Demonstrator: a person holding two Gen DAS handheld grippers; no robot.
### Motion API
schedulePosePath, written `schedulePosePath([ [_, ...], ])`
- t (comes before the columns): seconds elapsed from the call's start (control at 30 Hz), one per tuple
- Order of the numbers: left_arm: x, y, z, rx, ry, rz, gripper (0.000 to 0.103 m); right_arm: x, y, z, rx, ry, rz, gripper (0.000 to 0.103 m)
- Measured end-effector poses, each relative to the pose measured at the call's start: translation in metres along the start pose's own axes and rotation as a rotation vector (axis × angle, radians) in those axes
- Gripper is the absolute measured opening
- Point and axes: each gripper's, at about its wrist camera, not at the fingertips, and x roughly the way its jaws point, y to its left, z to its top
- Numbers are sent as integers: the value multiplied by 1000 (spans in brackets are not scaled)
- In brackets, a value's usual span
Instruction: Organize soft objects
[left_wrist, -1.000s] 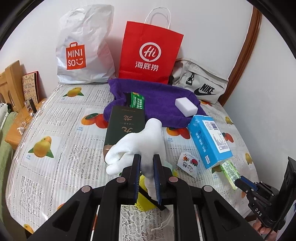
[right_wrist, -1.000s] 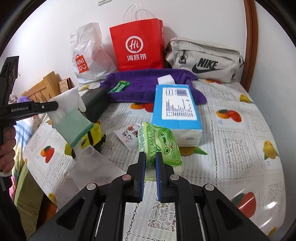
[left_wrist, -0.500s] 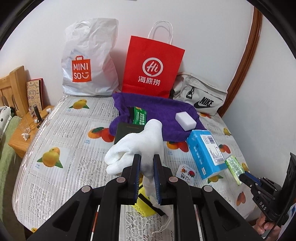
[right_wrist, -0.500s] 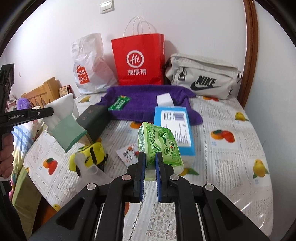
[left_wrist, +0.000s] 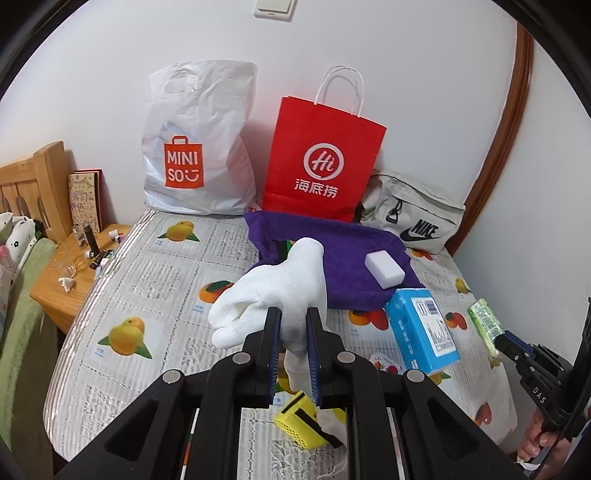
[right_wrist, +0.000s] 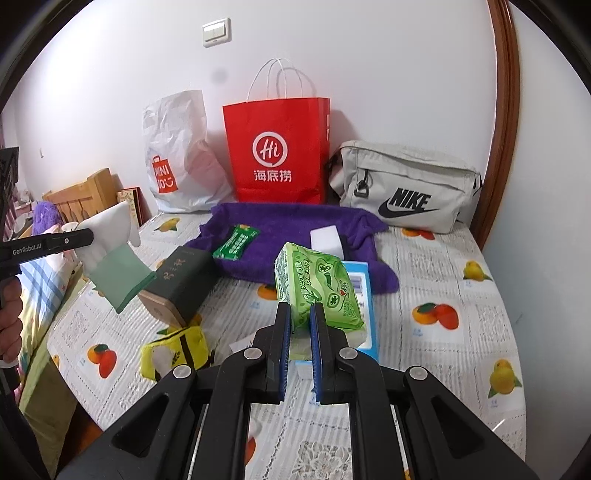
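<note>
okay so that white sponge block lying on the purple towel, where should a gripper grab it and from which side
Grip the sponge across its two long side faces, coming down from above. It lies flat on the towel with its top and sides clear, and its narrow width probably suits the jaws. It likely squashes, so close gently. Both grippers are full now: left holds the glove, right the green pack.

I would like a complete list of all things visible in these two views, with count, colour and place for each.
glove: 1, white with green cuff, in left gripper
tissue pack: 1, green, in right gripper
towel: 1, purple, back of bed
sponge: 1, white, on towel
green packet: 1, on towel
blue box: 1, right of towel
dark box: 1, near towel
yellow pouch: 1, front
bags: white, red, grey, by wall
left gripper: shut
right gripper: shut
</note>
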Motion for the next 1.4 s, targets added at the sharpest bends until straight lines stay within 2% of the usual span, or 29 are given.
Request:
schedulePosePath([
  [0.37, 18, 2, 13, -5, 14, -3, 13, 17, -4, 14, 5, 8, -5, 10],
  [1.4, 103, -8, 65, 7, 74, -8, 13, 105, -25, 64, 24, 48, 10, 10],
])
